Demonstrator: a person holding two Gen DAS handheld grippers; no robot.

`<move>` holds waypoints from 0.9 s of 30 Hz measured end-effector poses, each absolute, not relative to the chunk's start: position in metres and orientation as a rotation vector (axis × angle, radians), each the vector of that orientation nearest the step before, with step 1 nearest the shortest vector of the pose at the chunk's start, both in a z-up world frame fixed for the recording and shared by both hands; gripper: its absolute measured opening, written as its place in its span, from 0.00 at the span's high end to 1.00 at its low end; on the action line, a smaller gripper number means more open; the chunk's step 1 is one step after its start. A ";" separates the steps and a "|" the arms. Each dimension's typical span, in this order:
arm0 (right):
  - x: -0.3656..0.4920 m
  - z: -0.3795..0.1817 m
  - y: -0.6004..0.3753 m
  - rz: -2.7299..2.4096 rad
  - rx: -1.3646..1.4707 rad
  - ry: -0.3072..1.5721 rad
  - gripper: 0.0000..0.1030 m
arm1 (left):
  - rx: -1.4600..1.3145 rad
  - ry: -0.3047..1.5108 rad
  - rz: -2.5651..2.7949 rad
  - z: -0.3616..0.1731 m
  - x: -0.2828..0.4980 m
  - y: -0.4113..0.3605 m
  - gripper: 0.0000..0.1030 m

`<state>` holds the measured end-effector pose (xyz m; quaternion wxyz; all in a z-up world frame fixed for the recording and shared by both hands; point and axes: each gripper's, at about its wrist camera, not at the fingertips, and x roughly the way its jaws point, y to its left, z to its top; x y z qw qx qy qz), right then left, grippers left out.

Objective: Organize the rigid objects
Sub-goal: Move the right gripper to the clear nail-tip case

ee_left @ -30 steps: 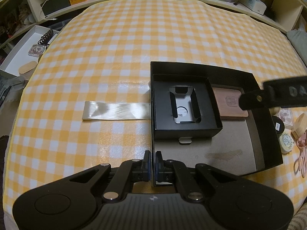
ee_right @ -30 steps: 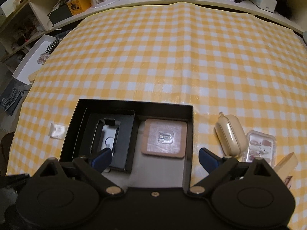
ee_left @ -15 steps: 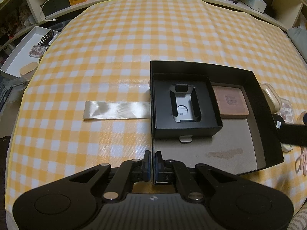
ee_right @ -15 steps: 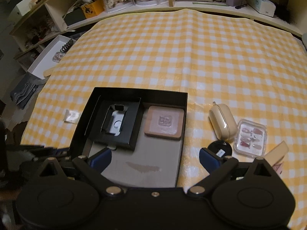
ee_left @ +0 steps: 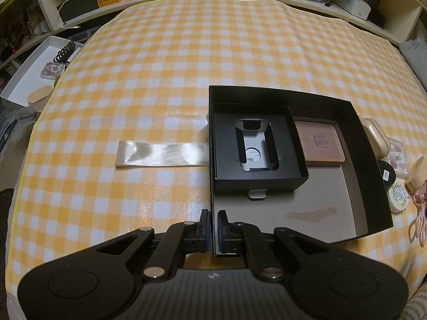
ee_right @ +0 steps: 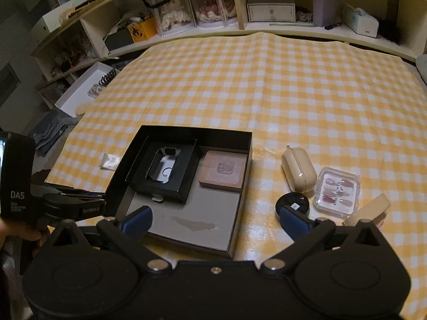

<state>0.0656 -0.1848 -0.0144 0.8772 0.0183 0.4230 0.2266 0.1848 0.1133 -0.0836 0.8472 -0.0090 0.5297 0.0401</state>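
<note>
Pick-up next, by the look of it. Left gripper point(ee_left: 212, 226) pinched tight on the near-left wall of the large black open cardboard box point(ee_left: 372, 149), anchoring it on the bench covered in yellow-and-white checked cloth point(ee_left: 186, 53). Right gripper point(ee_right: 216, 217) spread wide, nothing between the blue pads, hanging above the near right part of the bench. Already inside the box: a smaller black tray with a grey moulded insert point(ee_right: 162, 169) in the far-left part, a flat pinkish-brown square case point(ee_right: 222, 172) beside it. Waiting outside, just off the box's right wall: a round black tin point(ee_right: 292, 202), a cream rounded pouch point(ee_right: 297, 172), a clear plastic case of press-on nails point(ee_right: 336, 190), a pale wooden piece point(ee_right: 371, 209) at the near right.

Best bet judged from here: take the round black tin, nearest the pads. Come down over it, straddle the rim squarely, close on the widest part so it doesn't squirt sideways. Keep clear of the cream pouch and the nail case, both crowding it. Lift over the box wall, set down on the bare grey floor at the near end. Keep the left pinch firm so the box doesn't skate on the slick cloth.
</note>
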 end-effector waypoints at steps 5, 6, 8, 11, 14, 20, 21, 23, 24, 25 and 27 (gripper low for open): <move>0.052 -0.006 -0.214 0.485 0.047 0.861 0.00 | -0.011 1.114 0.084 -0.082 0.185 0.114 0.96; 0.050 -0.004 -0.220 0.490 0.047 0.858 0.00 | -0.014 1.115 0.085 -0.083 0.185 0.113 0.96; 0.049 0.000 -0.227 0.492 0.045 0.849 0.00 | -0.022 1.111 0.088 -0.082 0.184 0.115 0.96; 0.051 0.007 -0.241 0.477 0.048 0.816 0.00 | -0.029 1.111 0.095 -0.083 0.185 0.116 0.96; 0.067 0.016 -0.252 0.469 0.057 0.795 0.00 | -0.010 1.107 0.103 -0.085 0.186 0.113 0.95; 0.110 0.024 -0.276 0.405 0.103 0.736 0.00 | 0.026 1.118 0.096 -0.089 0.187 0.109 0.96; 0.118 0.023 -0.280 0.388 0.111 0.730 0.00 | 0.027 1.121 0.095 -0.090 0.188 0.109 0.96; 0.138 0.019 -0.287 0.359 0.132 0.716 0.01 | 0.030 1.127 0.091 -0.091 0.189 0.110 0.97; 0.151 0.016 -0.285 0.351 0.138 0.713 0.02 | 0.034 1.128 0.090 -0.091 0.189 0.109 0.97; 0.164 0.012 -0.279 0.340 0.141 0.712 0.03 | 0.038 1.129 0.090 -0.091 0.189 0.109 0.97; 0.183 0.003 -0.285 0.305 0.145 0.719 0.06 | 0.042 1.129 0.090 -0.092 0.189 0.109 0.97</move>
